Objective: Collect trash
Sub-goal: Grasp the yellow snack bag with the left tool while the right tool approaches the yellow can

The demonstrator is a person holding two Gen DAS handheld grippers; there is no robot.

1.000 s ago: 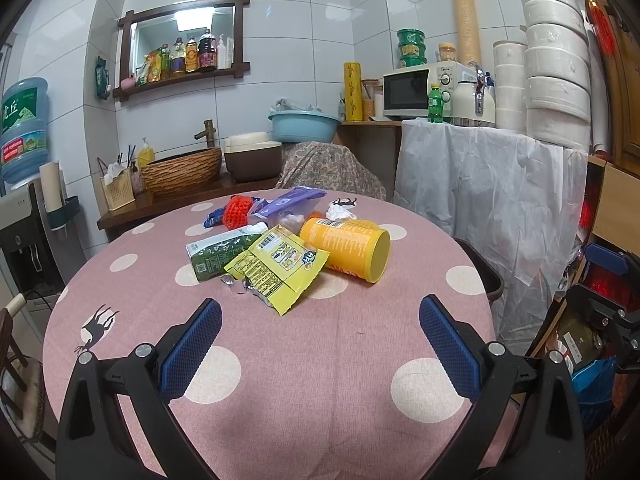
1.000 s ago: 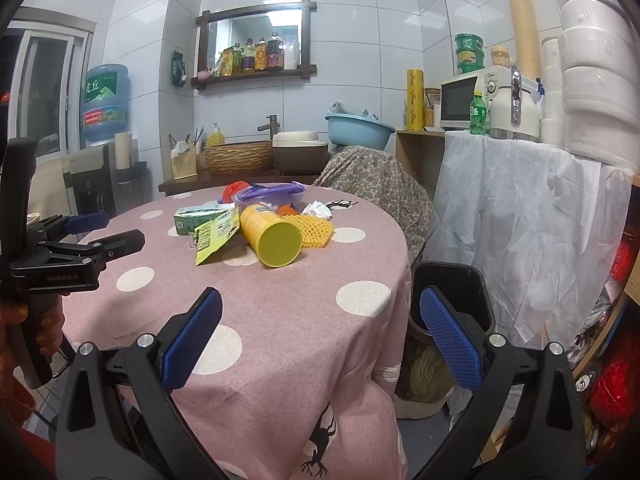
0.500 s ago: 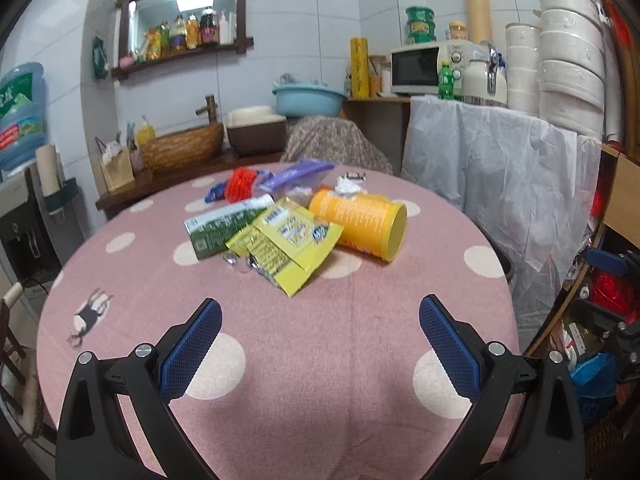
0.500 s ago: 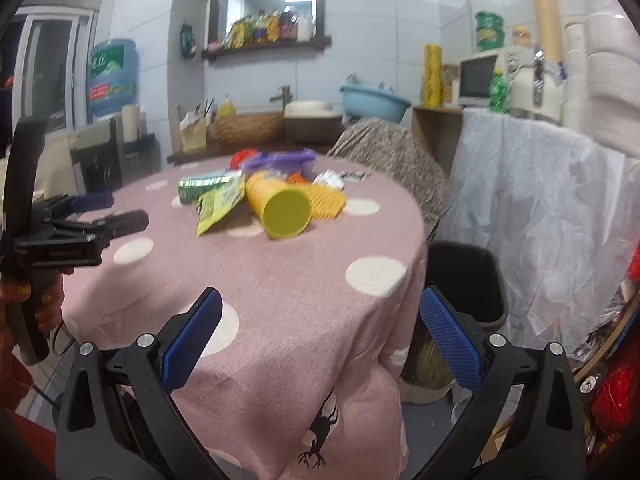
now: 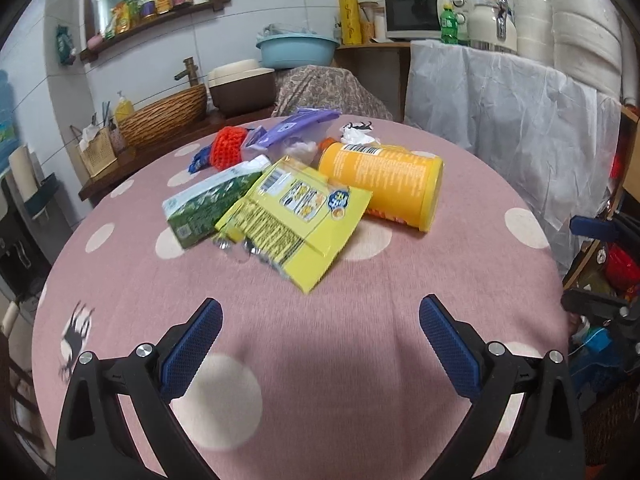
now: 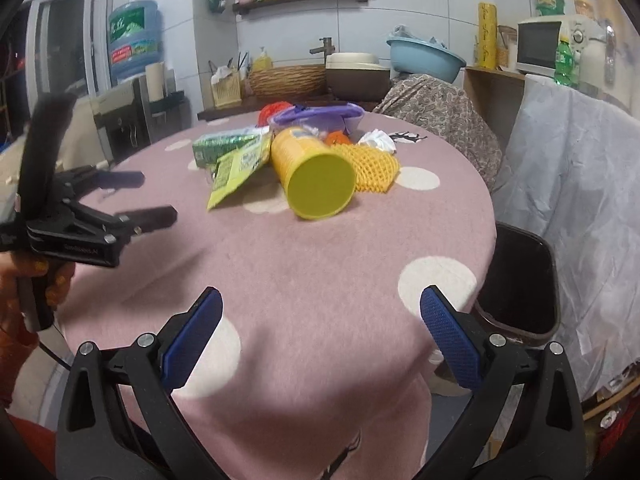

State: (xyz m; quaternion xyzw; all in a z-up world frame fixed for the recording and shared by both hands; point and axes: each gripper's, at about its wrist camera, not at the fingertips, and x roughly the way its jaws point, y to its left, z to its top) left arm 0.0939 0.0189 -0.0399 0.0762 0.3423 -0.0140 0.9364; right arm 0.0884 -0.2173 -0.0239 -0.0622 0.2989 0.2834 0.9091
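The trash lies in one heap toward the far edge of the round bench, which carries a pink cloth with white dots, and both grippers hover above the near part with nothing between their blue pads. The left gripper is released, jaws wide apart, and points straight at the heap; the yellow snack bag is the piece nearest to it, directly ahead. The right gripper is released as well and stands near the right edge of the bench, further from the heap. The orange-yellow canister lies on its side, with its long axis running from the far middle toward the right edge, so its round base faces the right gripper. I count one snack bag, one canister, one green carton, one yellow foam net, one red net, one purple wrapper and one white crumpled tissue; smaller pieces I cannot count. A black bin stands on the floor just beside the right edge. I judge the left gripper is better placed for the bag.
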